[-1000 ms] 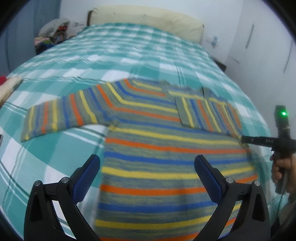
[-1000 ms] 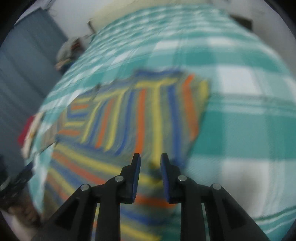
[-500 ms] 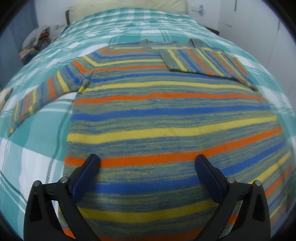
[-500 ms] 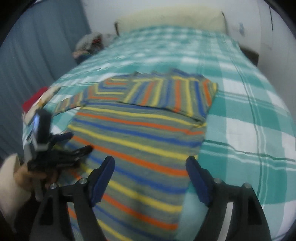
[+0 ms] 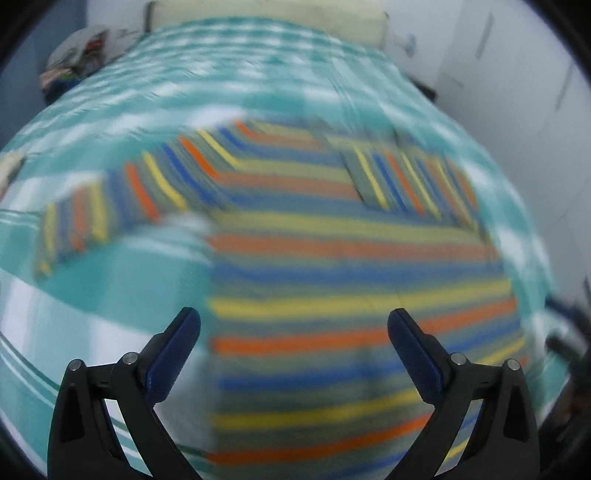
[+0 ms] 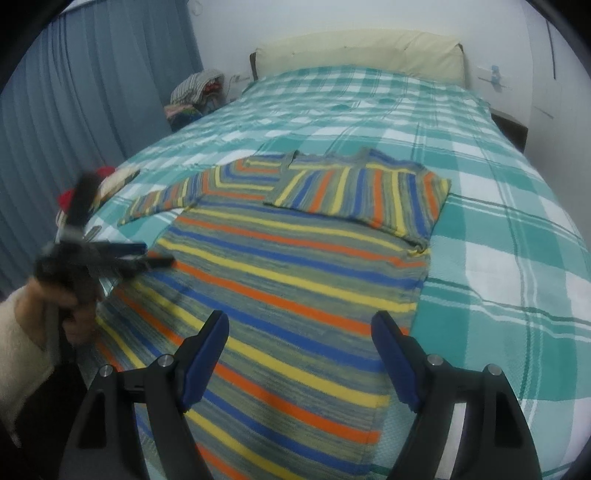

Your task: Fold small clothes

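Right wrist view is showing the striped sweater [image 6: 295, 266] lying flat on the checked bed [image 6: 517, 229], one sleeve [image 6: 369, 195] folded across its chest. Both grippers, right gripper [image 6: 300, 326] and left gripper [image 5: 293, 323], are hovering over the sweater's hem with jaws spread, gripping nothing; the other sleeve [image 6: 166, 197], lying out beside the sweater, probably needs grasping next.

Striped sweater [image 6: 295, 266] flat on checked bed [image 6: 498, 221]

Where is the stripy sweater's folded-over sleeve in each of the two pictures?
Left wrist view: the folded sleeve lies right of centre in the upper half, blurred, on the sweater's chest.
Right wrist view: the folded sleeve sits a little above the middle, just right of centre, sharp, reaching the sweater's right edge.
Shared landmark: the cream headboard at the far end of the bed, top of both views.
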